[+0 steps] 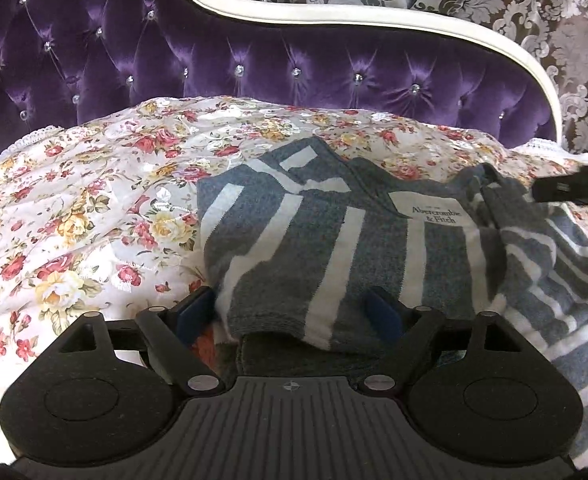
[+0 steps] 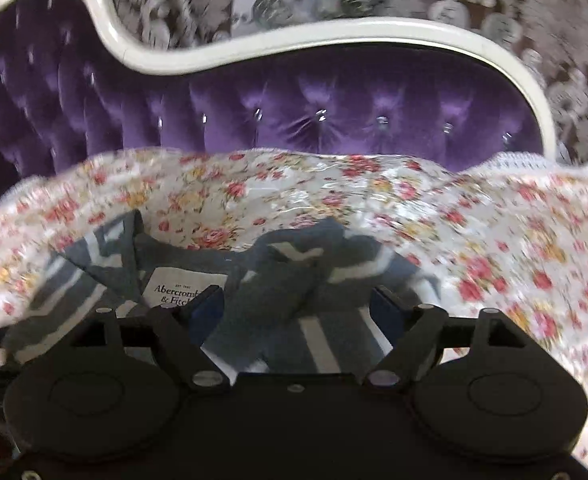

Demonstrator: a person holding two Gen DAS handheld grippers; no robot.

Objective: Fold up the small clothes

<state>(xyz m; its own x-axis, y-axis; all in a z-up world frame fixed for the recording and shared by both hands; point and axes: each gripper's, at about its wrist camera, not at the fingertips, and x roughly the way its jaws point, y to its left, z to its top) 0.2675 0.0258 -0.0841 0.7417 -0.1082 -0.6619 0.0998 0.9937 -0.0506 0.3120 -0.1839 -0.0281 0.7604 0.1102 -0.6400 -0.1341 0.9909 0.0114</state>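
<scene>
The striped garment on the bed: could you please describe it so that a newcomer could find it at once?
Start at the purple tufted headboard and come down onto the floral bedspread. On it lies the striped garment, grey knit with broad white bands. Unlike anything around it, it bears a white neck label printed Abercrombie & Fitch.

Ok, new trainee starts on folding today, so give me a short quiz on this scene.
1. True or false: the left gripper is clamped shut on the sweater.
2. The sweater lies on: A) bare wood B) a floral cover C) a tiled floor
3. What colour is the tufted headboard?

Key: 1 false, its jaws stand open astride the hem; 2 B; 3 purple.
</scene>
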